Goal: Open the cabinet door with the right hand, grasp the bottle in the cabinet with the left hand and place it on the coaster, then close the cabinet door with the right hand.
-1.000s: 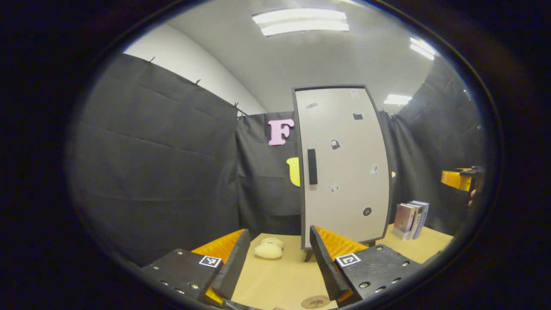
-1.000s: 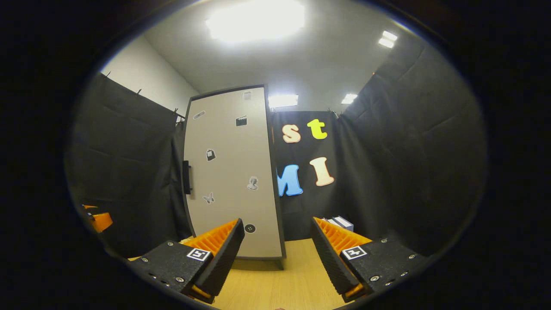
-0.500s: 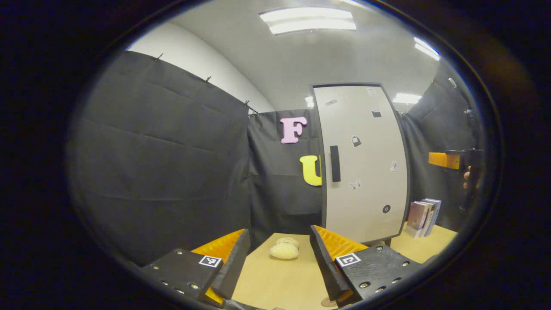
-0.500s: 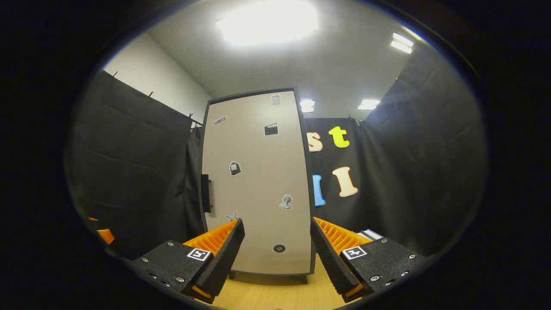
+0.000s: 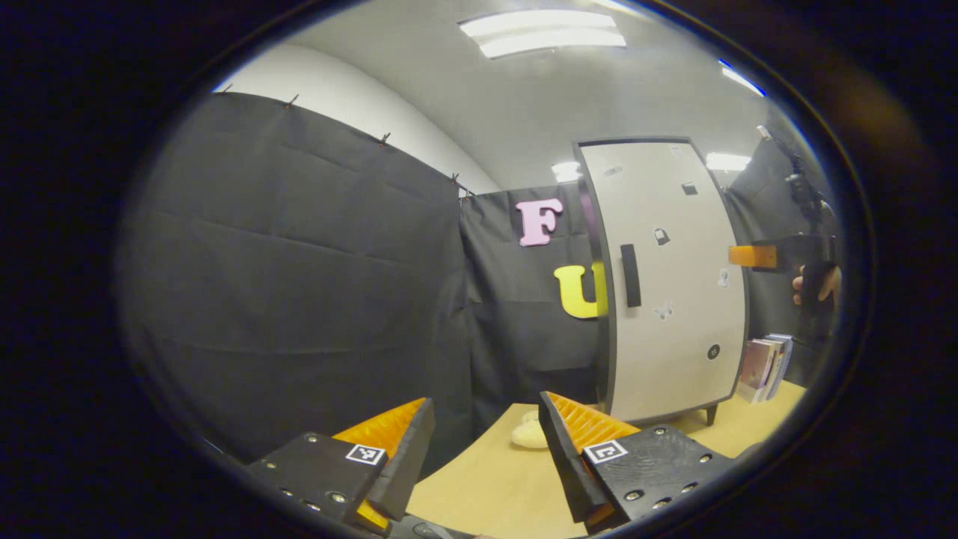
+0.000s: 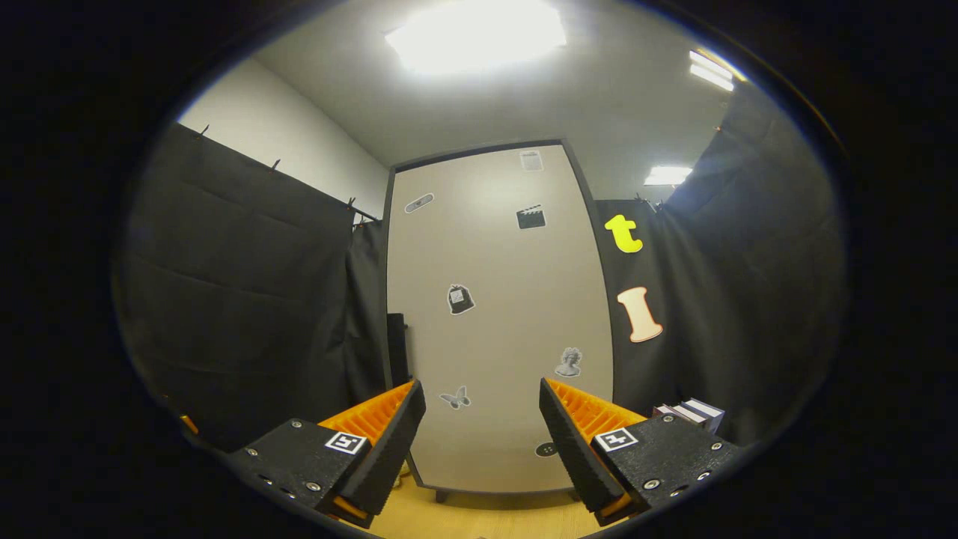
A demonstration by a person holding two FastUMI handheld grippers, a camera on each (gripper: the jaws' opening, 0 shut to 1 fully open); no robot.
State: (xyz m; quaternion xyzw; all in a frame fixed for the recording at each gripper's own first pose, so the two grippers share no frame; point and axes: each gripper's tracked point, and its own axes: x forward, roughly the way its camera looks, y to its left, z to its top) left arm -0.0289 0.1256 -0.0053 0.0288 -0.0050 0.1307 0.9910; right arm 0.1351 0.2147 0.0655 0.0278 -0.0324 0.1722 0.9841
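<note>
Right tool [image 6: 483,434], jaws wide and empty, faces the shut cabinet door [image 6: 498,314]; its rigid handle [image 6: 397,348], ahead-left, likely gives the firmest hold.

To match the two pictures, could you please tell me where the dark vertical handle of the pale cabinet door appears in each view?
Left gripper view: the dark vertical handle sits right of centre, near the pale cabinet door's left edge.
Right gripper view: the handle sits left of centre, seen edge-on at the door's left edge.
Shared landmark: the upright books.
</note>
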